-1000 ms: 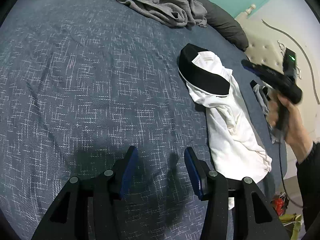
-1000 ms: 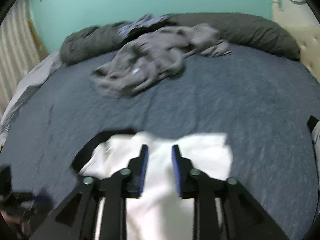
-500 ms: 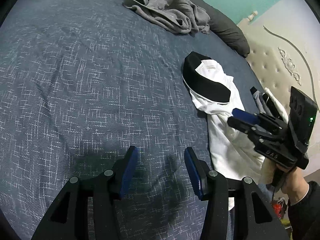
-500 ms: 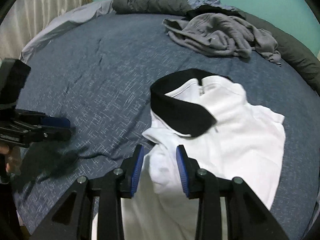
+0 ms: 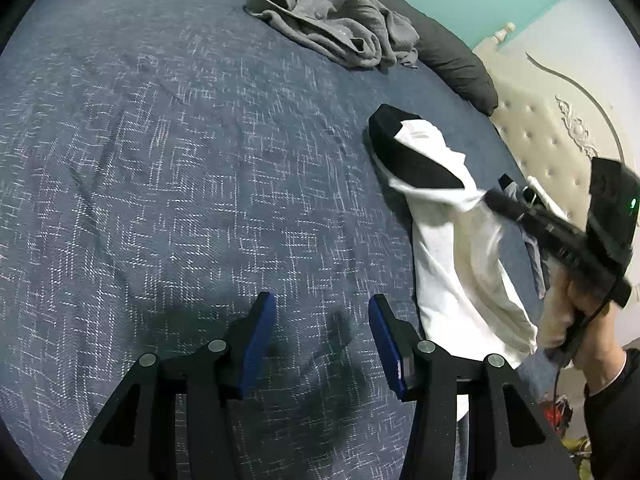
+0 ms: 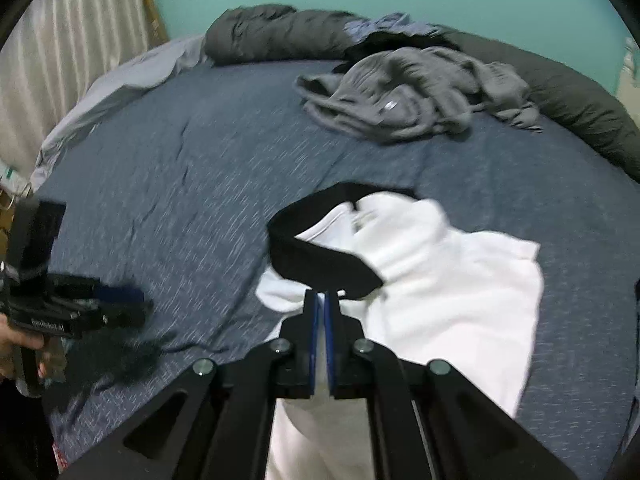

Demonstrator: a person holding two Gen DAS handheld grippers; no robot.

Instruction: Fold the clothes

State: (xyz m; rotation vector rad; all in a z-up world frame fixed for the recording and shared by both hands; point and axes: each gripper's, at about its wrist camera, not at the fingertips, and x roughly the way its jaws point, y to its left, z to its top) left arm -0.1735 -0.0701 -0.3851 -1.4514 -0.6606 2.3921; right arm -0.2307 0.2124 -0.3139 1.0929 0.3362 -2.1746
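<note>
**Thin pinch may slip**

Your right claw (image 6: 321, 300) has closed on the white shirt (image 6: 448, 280), which lies crumpled on the bed (image 5: 160, 160). Pull hard and the fabric could slide free. Your left claw (image 5: 320, 336) gapes wide over bare bedding, holding nothing.

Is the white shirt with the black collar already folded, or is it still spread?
Neither: the white shirt lies rumpled on the bed, partly bunched, and the right gripper pinches its edge.

Dim, even indoor light; soft shadows fall on the bedspread (image 5: 168, 184) beneath the left gripper (image 5: 322, 336). Fisheye curvature darkens the corners (motion blur smears the right-wrist view).
</note>
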